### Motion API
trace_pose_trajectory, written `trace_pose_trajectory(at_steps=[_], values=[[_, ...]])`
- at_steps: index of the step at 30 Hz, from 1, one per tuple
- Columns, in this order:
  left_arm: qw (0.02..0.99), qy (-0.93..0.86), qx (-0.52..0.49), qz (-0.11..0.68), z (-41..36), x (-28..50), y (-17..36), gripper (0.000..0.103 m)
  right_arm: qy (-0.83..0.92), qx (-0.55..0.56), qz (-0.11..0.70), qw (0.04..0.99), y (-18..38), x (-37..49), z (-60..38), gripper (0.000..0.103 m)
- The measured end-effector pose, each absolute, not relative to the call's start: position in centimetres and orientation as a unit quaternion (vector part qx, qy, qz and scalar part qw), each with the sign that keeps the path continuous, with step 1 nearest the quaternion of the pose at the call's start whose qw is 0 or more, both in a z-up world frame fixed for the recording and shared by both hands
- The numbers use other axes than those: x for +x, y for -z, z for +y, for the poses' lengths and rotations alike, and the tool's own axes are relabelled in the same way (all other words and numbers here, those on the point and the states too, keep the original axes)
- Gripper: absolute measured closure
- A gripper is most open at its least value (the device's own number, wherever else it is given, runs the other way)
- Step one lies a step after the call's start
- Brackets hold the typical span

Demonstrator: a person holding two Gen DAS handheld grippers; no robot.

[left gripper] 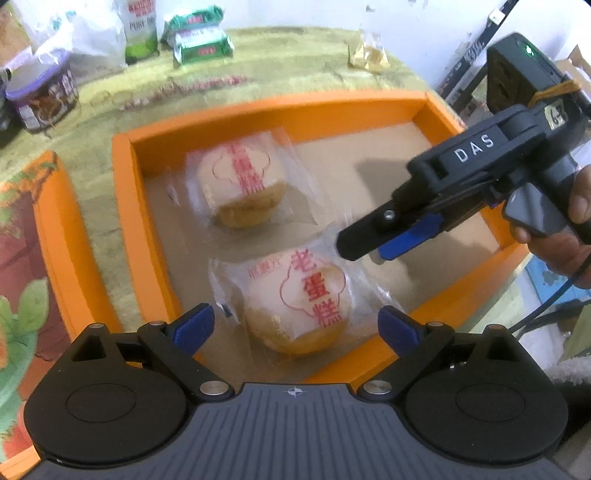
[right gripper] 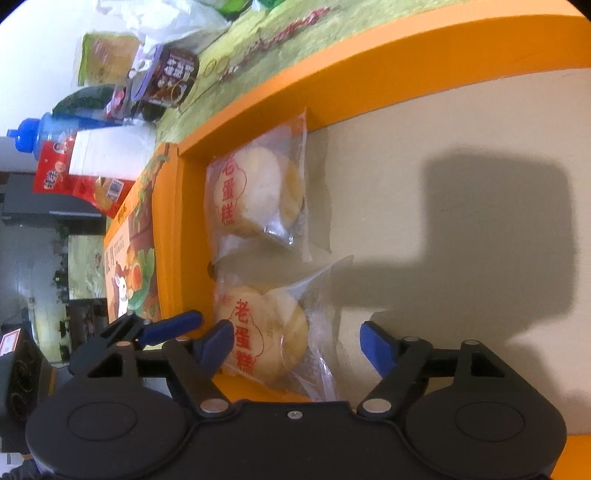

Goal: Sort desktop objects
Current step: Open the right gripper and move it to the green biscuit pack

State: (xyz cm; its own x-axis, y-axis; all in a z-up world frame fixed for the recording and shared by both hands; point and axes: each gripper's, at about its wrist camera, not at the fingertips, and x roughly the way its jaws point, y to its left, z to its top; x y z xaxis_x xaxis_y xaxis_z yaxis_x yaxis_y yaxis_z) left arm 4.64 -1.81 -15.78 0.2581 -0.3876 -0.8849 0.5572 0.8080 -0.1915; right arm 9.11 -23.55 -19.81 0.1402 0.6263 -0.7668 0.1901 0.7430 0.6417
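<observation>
Two wrapped yellow cakes with red print lie in an orange box (left gripper: 125,206). The far cake (left gripper: 240,184) rests near the box's back left corner. The near cake (left gripper: 295,306) sits between the wide-apart blue pads of my left gripper (left gripper: 297,326), which is open and not touching it. My right gripper (left gripper: 369,251) reaches in from the right, held by a hand, its tips just above the near cake's right edge. In the right wrist view the near cake (right gripper: 262,332) lies between the fingers of my right gripper (right gripper: 297,345). Its jaws stand open, and the right pad is apart from the wrapper. The far cake (right gripper: 255,192) lies beyond.
The box lid (left gripper: 22,258) with a fruit print lies left of the box on a green cloth. At the back stand a purple-lidded jar (left gripper: 40,96), a white bag (left gripper: 140,29), green packets (left gripper: 201,40) and a small yellow pack (left gripper: 369,55). The box's right half (right gripper: 461,184) is bare.
</observation>
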Motion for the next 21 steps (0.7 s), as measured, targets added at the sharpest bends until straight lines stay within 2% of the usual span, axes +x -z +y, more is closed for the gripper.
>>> trace_pose_trajectory(at_steps=[9, 11, 14, 21], values=[[0.826, 0.300, 0.056, 0.475, 0.0, 5.9, 9.5, 0.007, -0.136, 0.326, 0.589, 0.727, 11.9, 8.2, -25.4, 0.029], [0.838, 0.303, 0.044, 0.452, 0.9, 6.2, 7.5, 0.006, -0.139, 0.320, 0.568, 0.745, 8.7, 8.3, -25.6, 0.029], [0.857, 0.307, 0.024, 0.412, 2.2, 7.2, 4.2, 0.006, -0.144, 0.314, 0.527, 0.776, 3.2, 8.7, -26.2, 0.019], [0.884, 0.301, -0.013, 0.358, 3.6, 11.0, -2.6, 0.005, -0.173, 0.288, 0.435, 0.835, -9.1, 12.4, -26.9, 0.018]])
